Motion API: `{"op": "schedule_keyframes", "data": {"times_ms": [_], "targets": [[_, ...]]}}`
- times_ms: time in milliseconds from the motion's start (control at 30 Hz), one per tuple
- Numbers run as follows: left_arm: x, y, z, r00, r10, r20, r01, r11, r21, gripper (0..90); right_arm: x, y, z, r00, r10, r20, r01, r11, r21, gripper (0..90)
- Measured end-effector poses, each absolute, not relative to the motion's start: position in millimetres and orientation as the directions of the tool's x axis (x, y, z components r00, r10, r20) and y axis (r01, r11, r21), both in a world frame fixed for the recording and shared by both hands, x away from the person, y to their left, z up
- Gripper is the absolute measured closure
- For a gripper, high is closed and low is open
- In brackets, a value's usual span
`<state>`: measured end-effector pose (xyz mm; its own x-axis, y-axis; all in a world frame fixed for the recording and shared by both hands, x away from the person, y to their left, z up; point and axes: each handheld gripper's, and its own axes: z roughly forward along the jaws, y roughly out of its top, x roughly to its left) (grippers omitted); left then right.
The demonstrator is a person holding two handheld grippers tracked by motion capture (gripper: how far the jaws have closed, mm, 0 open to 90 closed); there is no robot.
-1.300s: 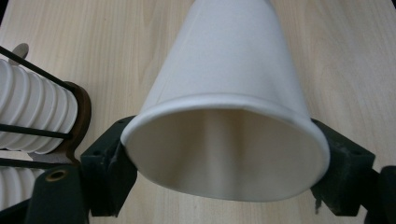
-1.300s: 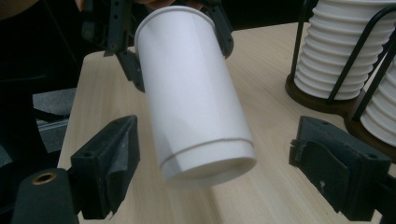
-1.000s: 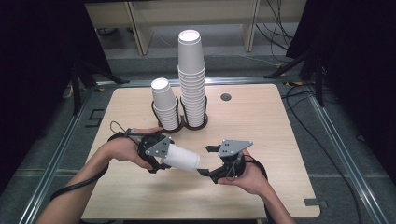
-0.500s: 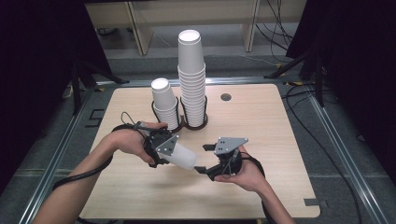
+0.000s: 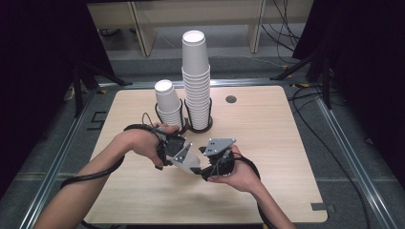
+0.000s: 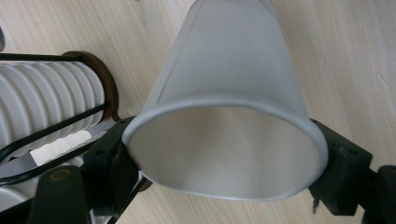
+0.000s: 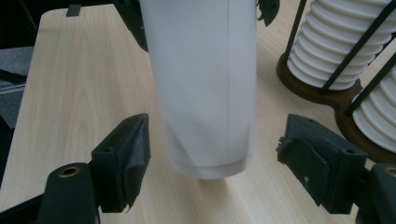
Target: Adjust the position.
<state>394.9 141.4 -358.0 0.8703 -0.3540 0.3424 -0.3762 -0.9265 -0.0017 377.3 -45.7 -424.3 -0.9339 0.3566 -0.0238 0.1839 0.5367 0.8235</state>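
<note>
Two wire holders on a shared brown base (image 5: 198, 128) stand at the far middle of the table (image 5: 277, 129). The right holder carries a tall stack of white paper cups (image 5: 196, 76); the left one carries a short stack (image 5: 167, 101). Each stack sits bottom-up, cup nested over cup.

A single paper cup (image 5: 185, 161) lies on its side in the air above the near middle of the table, between the two hands. The left gripper (image 5: 177, 153) clamps it at the rim, one pad (image 6: 109, 158) on each side of the open mouth, and the cup's interior is empty. The right gripper (image 5: 204, 168) faces the cup's closed bottom; its jaws have just been closing, with the cup's base end between them, yet a gap remains at each pad (image 7: 125, 158).

Both forearms enter from the near edge and angle inward, so the grippers point at each other.
</note>
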Motion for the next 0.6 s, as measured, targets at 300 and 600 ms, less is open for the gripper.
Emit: {"op": "schedule_keyframes", "data": {"times_ms": [300, 600], "targets": [[394, 138, -358, 0.864, -0.371, 0.339, -0.392, -0.920, -0.006, 20.6, 381, -36, -432, -0.942, 0.334, -0.024, 0.175, 0.553, 0.815, 24.8], [393, 136, -358, 0.862, -0.377, 0.340, -0.400, -0.917, -0.003, 20.6, 384, -32, -436, -0.946, 0.322, -0.034, 0.158, 0.552, 0.819, 24.9]]}}
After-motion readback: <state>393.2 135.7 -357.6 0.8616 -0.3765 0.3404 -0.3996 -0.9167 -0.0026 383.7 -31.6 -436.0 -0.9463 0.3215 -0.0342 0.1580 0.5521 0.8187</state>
